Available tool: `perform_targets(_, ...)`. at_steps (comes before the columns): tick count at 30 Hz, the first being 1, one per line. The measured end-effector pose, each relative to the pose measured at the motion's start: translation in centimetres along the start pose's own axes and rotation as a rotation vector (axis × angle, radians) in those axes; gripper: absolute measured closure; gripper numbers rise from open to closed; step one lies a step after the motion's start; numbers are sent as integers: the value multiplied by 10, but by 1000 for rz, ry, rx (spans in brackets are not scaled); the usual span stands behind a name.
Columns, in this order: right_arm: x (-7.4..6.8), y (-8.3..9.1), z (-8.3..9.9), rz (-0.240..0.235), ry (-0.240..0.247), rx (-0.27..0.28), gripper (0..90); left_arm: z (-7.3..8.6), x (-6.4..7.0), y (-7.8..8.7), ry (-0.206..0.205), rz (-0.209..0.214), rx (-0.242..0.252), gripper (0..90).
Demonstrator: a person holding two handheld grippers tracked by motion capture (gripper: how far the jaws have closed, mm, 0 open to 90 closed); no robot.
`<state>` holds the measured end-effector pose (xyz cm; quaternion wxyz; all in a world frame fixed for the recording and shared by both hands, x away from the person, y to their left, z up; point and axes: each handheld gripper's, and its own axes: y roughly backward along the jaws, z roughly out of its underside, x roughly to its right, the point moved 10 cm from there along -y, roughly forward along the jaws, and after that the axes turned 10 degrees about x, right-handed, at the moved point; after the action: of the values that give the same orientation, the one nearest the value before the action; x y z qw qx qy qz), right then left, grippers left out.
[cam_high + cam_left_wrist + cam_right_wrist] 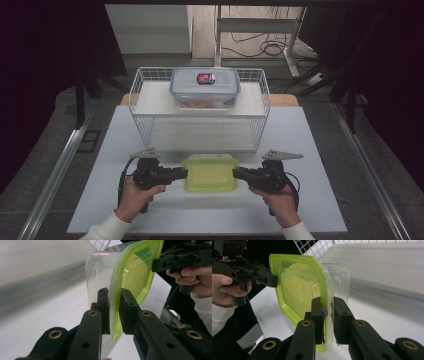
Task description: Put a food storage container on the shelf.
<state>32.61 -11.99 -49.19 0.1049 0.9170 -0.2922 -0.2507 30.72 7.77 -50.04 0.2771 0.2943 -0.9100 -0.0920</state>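
High view counts two boxes: left tongs (184,173) and right tongs (236,173) clamp one green-lidded box (210,174); another blue-lidded box (205,88) sits on one wire rack (137,100).

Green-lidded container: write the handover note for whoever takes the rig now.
Left hand-held gripper: shut on the green-lidded container, at its left rim.
Right hand-held gripper: shut on its right rim.
The container is at the near table edge, before the wire shelf rack. A blue-lidded box sits on the rack's top shelf.
Done: two-sided grip.
Left: probably lifting it onto the rack.
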Motion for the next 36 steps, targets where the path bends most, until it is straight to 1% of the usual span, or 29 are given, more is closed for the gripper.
perform_targets(3, -1, -1, -8, -1, 10, 10, 797, -11, 2, 4, -16, -4, 7, 807)
perform_targets(6, -3, -1, -17, -10, 6, 19, 797, -22, 4, 8, -33, -2, 14, 806)
perform_targets(8, -5, 0, -24, -14, 13, 29, 797, -29, 6, 9, -42, -2, 18, 806)
perform_targets(15, -11, 4, -49, -9, 45, 48, 797, -53, 9, 14, -57, 4, 48, 807)
perform_targets(18, -14, 5, -63, -7, 52, 50, 797, -63, 11, 17, -57, 7, 60, 807)
perform_targets(20, -16, 6, -73, -8, 68, 52, 797, -70, 11, 19, -67, 4, 63, 807)
perform_targets(26, -21, 7, -100, -1, 101, 64, 797, -93, 11, 21, -68, 0, 86, 808)
perform_targets(32, -26, 6, -130, 8, 131, 86, 798, -119, 10, 26, -81, -10, 109, 808)
perform_targets(36, -30, 6, -149, 18, 151, 96, 798, -140, 10, 30, -96, -20, 121, 809)
